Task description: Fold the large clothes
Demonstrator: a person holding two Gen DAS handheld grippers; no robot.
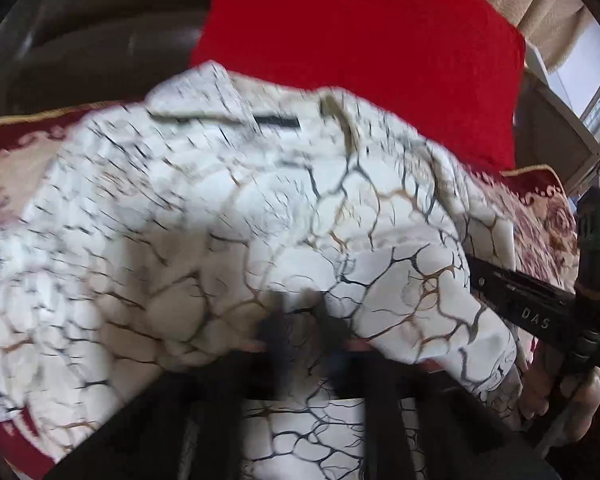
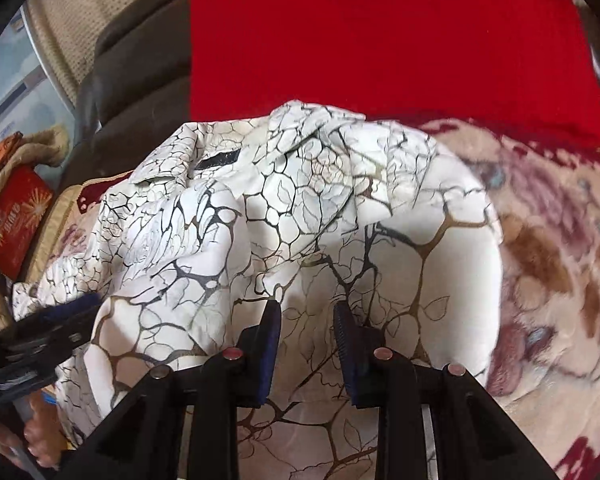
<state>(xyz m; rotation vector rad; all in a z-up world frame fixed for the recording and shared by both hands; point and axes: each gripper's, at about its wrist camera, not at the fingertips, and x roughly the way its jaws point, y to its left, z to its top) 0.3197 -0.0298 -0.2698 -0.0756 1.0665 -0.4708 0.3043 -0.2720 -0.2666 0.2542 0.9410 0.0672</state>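
A large white garment [image 1: 203, 216] with black and gold crackle print lies bunched on a floral red and cream blanket [image 1: 548, 220]. Its collar with a black label [image 1: 277, 122] points away from me. My left gripper [image 1: 304, 320] is blurred; cloth drapes over its fingertips, so its jaws are hidden. In the right wrist view the garment [image 2: 300, 216] fills the middle. My right gripper [image 2: 308, 320] has its blue-padded fingers [image 2: 269, 340] a little apart, with white cloth lying between and under them. The left gripper also shows at the left edge [image 2: 39, 340].
A bright red cushion [image 1: 360, 48] stands behind the garment against a dark brown sofa back [image 1: 111, 32]. A red box [image 2: 15, 220] and orange cloth sit at the far left. The blanket [image 2: 552, 280] stretches to the right.
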